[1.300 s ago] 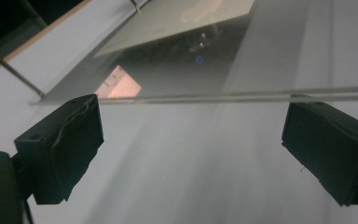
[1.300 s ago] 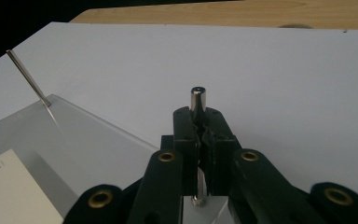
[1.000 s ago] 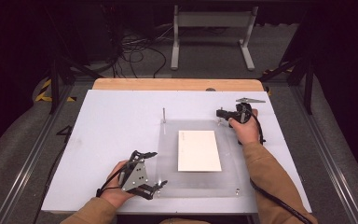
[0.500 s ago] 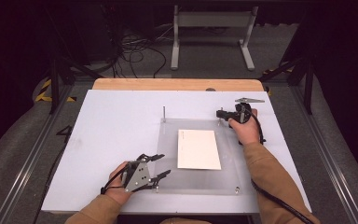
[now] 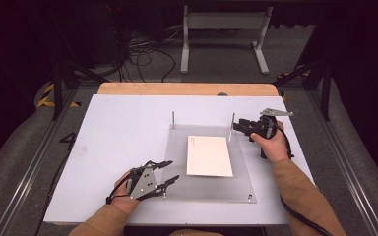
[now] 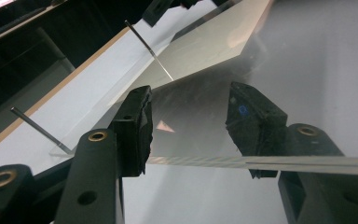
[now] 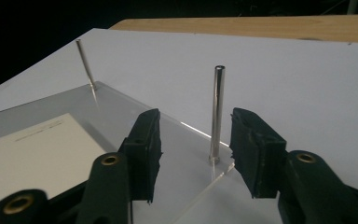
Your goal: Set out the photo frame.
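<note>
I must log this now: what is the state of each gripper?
Left gripper: open, jaws at the near edge of the clear acrylic plate, holding nothing.
Right gripper: open, jaws either side of a thin upright metal pin.

White card [image 5: 209,156] flat on clear plate [image 5: 241,182]

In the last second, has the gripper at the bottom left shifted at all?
Yes. The left gripper has slid right, toward the white card; its jaws now reach over the clear plate.
</note>
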{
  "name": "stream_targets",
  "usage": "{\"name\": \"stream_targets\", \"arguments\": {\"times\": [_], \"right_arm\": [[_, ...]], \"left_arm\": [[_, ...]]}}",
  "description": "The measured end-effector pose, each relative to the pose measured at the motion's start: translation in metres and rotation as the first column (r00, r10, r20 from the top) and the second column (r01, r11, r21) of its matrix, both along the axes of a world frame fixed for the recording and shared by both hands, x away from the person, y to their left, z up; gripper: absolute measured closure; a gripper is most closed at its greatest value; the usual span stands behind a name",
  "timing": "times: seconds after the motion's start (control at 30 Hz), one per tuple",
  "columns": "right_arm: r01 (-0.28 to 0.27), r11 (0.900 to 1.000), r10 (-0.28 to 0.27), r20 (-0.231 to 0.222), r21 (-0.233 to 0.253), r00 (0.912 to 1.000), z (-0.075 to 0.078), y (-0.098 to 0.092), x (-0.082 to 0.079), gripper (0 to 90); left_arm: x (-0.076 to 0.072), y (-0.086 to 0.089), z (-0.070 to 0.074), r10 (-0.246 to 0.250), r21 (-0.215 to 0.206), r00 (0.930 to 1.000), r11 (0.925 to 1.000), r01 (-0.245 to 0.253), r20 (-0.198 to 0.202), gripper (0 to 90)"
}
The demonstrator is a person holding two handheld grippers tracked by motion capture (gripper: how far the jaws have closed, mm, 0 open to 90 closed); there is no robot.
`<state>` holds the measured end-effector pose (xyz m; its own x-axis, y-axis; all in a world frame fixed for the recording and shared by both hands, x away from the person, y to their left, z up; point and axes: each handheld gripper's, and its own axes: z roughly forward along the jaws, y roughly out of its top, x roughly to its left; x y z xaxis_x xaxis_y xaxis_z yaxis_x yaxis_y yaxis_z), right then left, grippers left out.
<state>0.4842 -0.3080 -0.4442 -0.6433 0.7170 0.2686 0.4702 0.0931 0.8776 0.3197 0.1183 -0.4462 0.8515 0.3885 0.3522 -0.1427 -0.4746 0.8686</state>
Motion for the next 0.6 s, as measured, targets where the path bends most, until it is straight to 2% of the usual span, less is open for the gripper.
{"name": "stream_targets", "arguments": {"times": [0.07,0.13,0.37,0.53,0.6], "right_arm": [[-0.024,1.0,0.025,0.04,-0.009,0.9989,0.01,-0.008,-0.015,46.7],[-0.032,0.999,0.032,0.05,-0.01,0.9982,0.012,-0.01,-0.019,46.4],[-0.093,0.995,0.097,0.129,-0.036,0.9869,0.039,-0.027,-0.063,40.7],[-0.094,0.991,0.111,0.186,-0.097,0.9763,0.052,-0.033,-0.091,36.1],[-0.102,0.986,0.129,0.22,-0.13,0.9669,0.058,-0.033,-0.104,33.5]], "left_arm": [[0.0,0.0,0.001,0.003,-0.003,1.0,1.0,-0.003,-0.009,49.8],[0.0,-0.001,0.003,0.005,-0.007,0.9999,1.0,-0.005,-0.014,49.8],[0.0,-0.002,0.008,0.022,-0.019,0.9992,0.9996,-0.023,-0.033,50.2],[0.0,-0.003,0.012,0.03,-0.034,0.9982,0.9989,-0.032,-0.052,50.1],[0.001,-0.003,0.014,0.032,-0.052,0.9974,0.998,-0.035,-0.064,50.2]]}}
